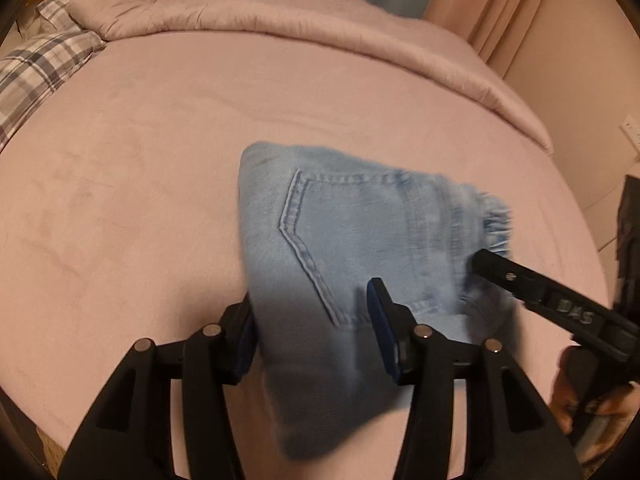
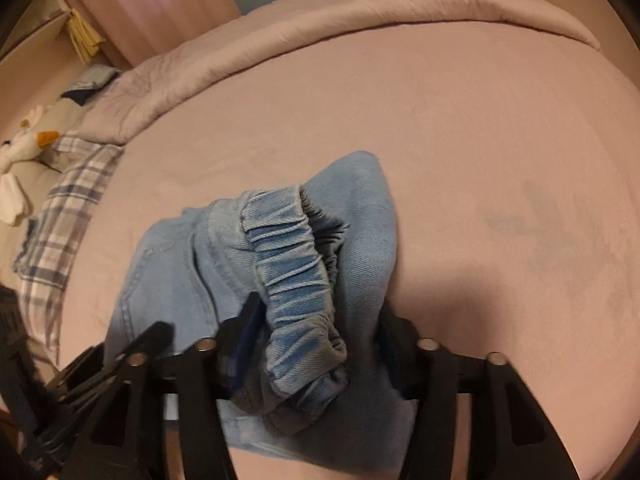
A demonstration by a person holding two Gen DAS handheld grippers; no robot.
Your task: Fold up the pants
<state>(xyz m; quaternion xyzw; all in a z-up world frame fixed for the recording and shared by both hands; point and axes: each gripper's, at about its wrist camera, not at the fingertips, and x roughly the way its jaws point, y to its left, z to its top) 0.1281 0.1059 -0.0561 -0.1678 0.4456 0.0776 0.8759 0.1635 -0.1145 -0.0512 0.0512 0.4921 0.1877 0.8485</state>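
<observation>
Pink bed (image 1: 140,184) bears folded jeans (image 1: 340,240) (light denim); quilt (image 1: 280,28) behind.

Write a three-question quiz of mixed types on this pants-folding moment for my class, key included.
1. True or false: the folded pants lie on a pink bed cover.
2. Multiple choice: which part of the pants bunches between the fingers of the right tool? A) a zip fly B) the gathered elastic waistband C) a belt buckle
3. Fill in: the pillow at the bed's far corner has a ______ pattern.

Key: 1 true; 2 B; 3 plaid. Note: denim also sits between the fingers of the left tool; whether either tool presses on it cannot be told.
</observation>
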